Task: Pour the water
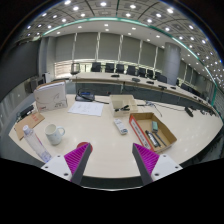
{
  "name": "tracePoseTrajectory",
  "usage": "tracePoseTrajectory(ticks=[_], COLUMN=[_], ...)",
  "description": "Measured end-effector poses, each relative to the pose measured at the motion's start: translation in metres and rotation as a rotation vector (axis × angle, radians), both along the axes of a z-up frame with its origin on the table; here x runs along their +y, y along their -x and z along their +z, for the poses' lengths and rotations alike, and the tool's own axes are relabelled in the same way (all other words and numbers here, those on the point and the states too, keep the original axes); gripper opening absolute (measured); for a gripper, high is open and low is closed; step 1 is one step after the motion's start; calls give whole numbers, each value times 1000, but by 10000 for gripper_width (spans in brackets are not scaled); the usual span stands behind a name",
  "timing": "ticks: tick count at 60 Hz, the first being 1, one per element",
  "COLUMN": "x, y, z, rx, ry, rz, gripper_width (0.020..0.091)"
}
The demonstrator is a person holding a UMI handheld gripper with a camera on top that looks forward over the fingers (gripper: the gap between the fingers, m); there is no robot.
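Nearest the camera, the gripper (112, 160) hangs above the near part of a pale table (105, 138), its 2 fingers spread wide with nothing between them. Magenta pads (79, 157) line the inner faces of both fingers.

Beyond the left finger stands a white mug (54, 133) with its handle turned toward the middle of the table. Nearer the left finger, a clear bottle-like object (36, 144) lies tilted on the tabletop; whether it holds water cannot be told. Behind the mug sit a small brownish item (33, 121) and, further back, an upright white box (51, 96).

Ahead of the right finger rests an open cardboard box (152, 130) with red and dark items inside, too small to name. Just left of it lies a small grey device (120, 127). Sheets of paper (87, 108) lie flat further back near the middle, and another cardboard box (123, 103) stands behind them.

At the far side, a long curved desk (150, 88) runs across the room with dark office chairs (97, 68) behind it. Rows of round ceiling lights (103, 4) shine overhead.
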State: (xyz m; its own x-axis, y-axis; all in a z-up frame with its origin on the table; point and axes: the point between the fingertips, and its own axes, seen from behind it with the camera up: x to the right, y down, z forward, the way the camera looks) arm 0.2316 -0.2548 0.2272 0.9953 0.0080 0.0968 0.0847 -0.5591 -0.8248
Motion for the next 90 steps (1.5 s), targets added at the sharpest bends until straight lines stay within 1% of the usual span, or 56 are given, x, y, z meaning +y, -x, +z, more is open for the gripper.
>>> tracePoseTrajectory(ticks=[9,18,29,40,47,57,60,66,68,70,75,79,81,82,90], x=[-4,-23,-46,-51,-38,0,11,34,41,44,46,46,46,45,45], y=[12,48,133,232,279,318,326,326,324,326,326,324,326,326,349], z=[-12,-32,-59,-85,-102,-126,-132,-144,-149,-151,-148,-148,-147,-147,-131], rx=[3,33,94,141,141,129,126,112,109,106,104,102,98,97,137], ry=[2,14,-1,-39,-73,-133,-151,-183,-185,-193,-224,-226,-222,-221,-218], rz=[19,69,154,231,240,196,183,133,118,107,91,70,59,61,83], gripper_width=[865,861,862,862,862,855,823,694,622,519,473,400,388,366,365])
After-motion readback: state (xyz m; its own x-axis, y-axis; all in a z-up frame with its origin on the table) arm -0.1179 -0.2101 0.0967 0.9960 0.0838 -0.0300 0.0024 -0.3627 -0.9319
